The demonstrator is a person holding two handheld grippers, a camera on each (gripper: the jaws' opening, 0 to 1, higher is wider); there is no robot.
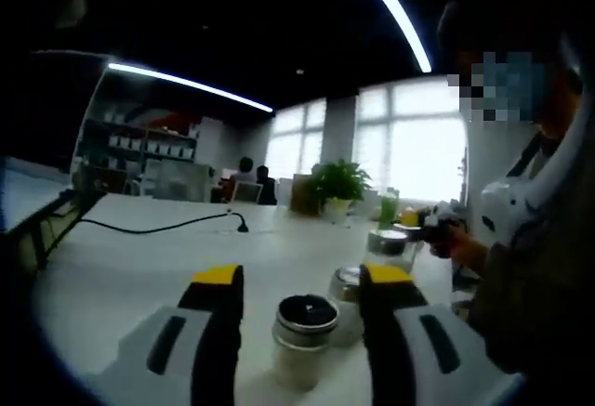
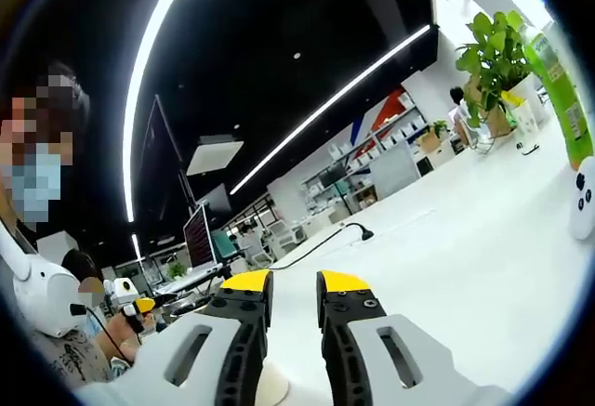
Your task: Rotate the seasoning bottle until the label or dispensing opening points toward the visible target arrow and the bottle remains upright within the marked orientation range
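Left gripper view: the open left claw (image 1: 302,278) straddles an upright seasoning bottle (image 1: 303,339) on the white worktop (image 1: 139,267), jaws apart from it. Right gripper view: right claw (image 2: 294,282) nearly closed, holding nothing; potted plant (image 2: 495,53) far off

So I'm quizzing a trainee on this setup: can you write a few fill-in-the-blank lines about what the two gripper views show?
1. The seasoning bottle stands ____ between the jaws of the left gripper.
2. The tips of both grippers' jaws are coloured ____.
3. A black cable lies across the white ____.
4. In the right gripper view, the leaves of the potted plant are ____.

Missing words: upright; yellow; table; green
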